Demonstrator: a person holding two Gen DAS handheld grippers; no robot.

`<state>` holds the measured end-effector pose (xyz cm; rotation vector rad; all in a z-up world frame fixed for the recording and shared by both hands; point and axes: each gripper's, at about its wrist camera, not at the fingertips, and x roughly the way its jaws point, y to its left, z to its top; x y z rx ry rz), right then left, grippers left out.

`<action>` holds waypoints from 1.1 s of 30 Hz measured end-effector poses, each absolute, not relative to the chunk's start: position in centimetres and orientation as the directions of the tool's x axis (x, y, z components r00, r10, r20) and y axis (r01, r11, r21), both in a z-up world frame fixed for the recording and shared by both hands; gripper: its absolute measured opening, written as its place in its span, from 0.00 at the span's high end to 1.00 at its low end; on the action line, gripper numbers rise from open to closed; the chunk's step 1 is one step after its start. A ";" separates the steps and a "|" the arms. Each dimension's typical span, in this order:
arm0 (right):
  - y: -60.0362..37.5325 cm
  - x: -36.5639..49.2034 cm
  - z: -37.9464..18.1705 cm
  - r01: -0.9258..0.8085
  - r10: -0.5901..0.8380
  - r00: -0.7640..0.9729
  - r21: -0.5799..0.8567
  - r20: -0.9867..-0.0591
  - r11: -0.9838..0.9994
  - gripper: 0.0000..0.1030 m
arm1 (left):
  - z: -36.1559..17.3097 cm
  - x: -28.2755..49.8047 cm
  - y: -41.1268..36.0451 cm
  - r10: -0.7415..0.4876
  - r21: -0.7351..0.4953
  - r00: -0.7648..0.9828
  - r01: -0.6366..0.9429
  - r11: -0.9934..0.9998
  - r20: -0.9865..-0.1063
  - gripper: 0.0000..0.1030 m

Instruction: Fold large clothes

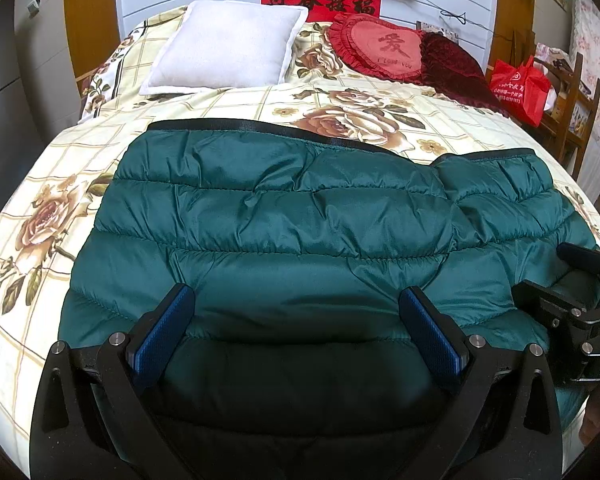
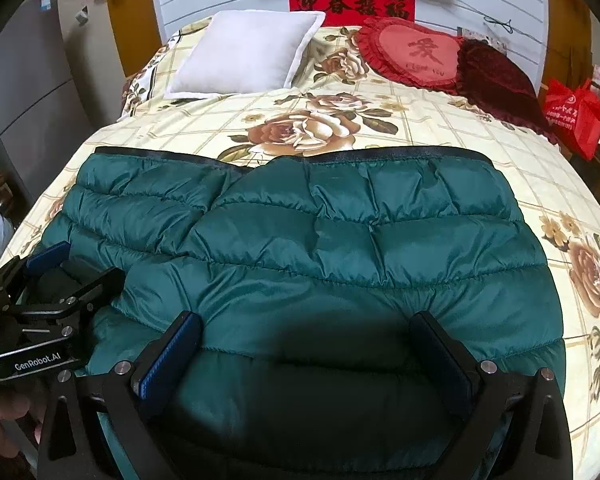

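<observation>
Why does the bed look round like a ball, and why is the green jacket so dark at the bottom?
Both wrist views use fisheye lenses, so the bed bulges and the corners go black. In the left wrist view, the open left gripper shades the jacket beneath it; in the right wrist view, the open right gripper casts a similar dark patch. Everything looks sharp.

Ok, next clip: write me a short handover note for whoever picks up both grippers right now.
Left gripper: open, holding nothing, over the near edge of the green jacket.
Right gripper: open, also empty, beside the left one over the same edge.
Jacket lies spread on the floral bedspread, one side panel already overlapping the middle.
Pillows sit at the far end, clear of the work.
Left to do: grip the near edge and finish folding.
</observation>
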<state>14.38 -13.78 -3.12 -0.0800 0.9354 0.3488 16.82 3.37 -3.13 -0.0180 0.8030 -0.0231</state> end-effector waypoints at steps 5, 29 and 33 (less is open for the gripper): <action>-13.8 14.2 -3.3 -0.338 0.260 0.545 0.075 -0.797 0.938 0.00 | -3.1 16.8 3.3 -0.027 -0.025 0.695 0.013 1.000 -0.719 0.00; -28.7 12.0 1.6 -0.171 0.231 0.679 0.155 -0.697 0.973 0.00 | 0.8 14.6 8.4 -0.035 -0.016 0.734 0.034 0.999 -0.678 0.00; -33.1 13.4 -0.7 -0.135 0.337 0.636 0.330 -0.694 0.934 0.00 | -0.1 15.0 13.7 -0.058 -0.067 0.687 0.013 0.998 -0.724 0.00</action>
